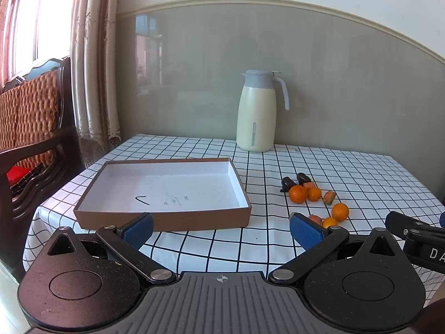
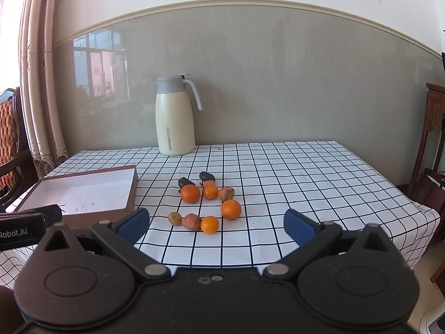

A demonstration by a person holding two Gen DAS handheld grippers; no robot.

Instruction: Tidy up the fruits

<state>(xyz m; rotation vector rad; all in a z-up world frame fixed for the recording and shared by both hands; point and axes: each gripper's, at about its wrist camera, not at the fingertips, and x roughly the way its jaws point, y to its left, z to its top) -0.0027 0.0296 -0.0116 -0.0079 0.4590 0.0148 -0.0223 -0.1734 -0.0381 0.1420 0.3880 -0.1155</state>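
A surface (image 2: 306,167) covered in a white cloth with a black grid. A cream thermos jug (image 2: 174,117) stands at its back edge. In front of the jug lies a cluster of oranges (image 2: 230,209), reddish pieces and two dark items. Left of the cluster sits an open brown box (image 2: 83,192), white inside.

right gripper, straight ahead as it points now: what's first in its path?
Probably the nearest orange, which lies roughly centred between the open right gripper's fingers on the table, with a reddish fruit touching its left side. Depth is unclear; if the gripper travels level, it may pass above the fruit.
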